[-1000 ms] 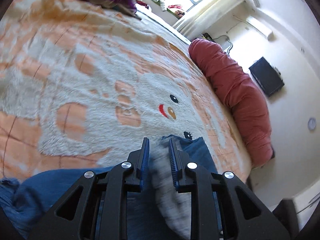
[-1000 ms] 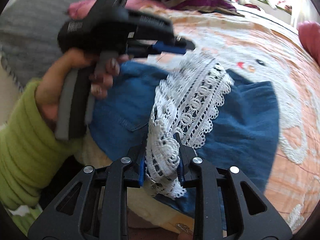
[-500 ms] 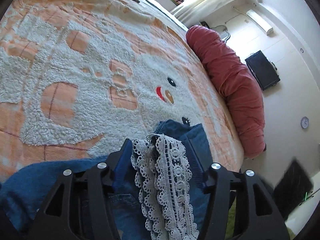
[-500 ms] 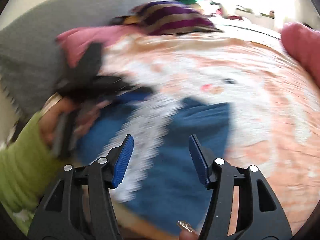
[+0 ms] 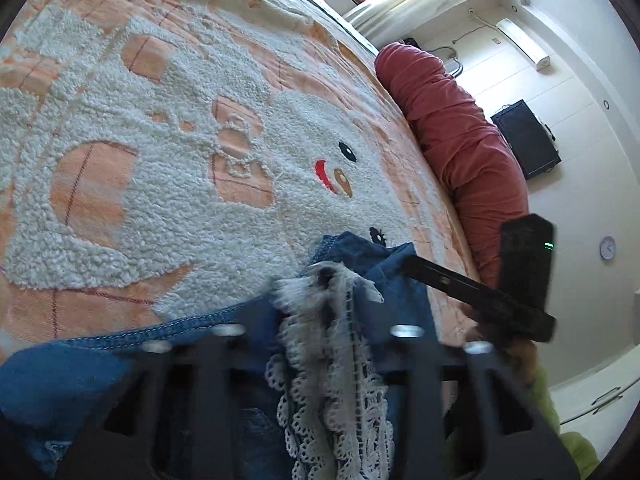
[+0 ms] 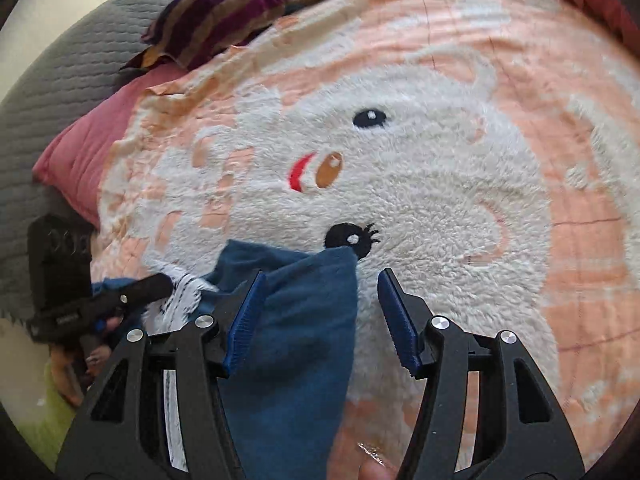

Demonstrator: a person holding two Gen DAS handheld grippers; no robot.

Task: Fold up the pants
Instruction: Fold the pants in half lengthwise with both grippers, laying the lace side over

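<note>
Blue denim pants (image 5: 72, 372) with a white lace hem (image 5: 332, 380) lie folded on a fleece bear blanket (image 5: 180, 128). In the left wrist view my left gripper (image 5: 320, 328) is blurred; its jaws stand wide apart around the lace, which lies loose between them. In the right wrist view my right gripper (image 6: 320, 316) is open and empty above the blue fabric (image 6: 296, 340), near its right edge. The left gripper also shows there (image 6: 120, 300) at the left, over the lace (image 6: 180, 292).
A long red bolster (image 5: 460, 140) lies along the bed's far side. A striped purple cloth (image 6: 224, 16) and a pink pillow (image 6: 84, 148) sit at the head end, against a grey quilted headboard (image 6: 48, 72). The blanket (image 6: 440, 160) stretches beyond the pants.
Both grippers let go of the lace hem and opened. The lace now lies on the denim. The right gripper swung right, toward the pants' right edge.
</note>
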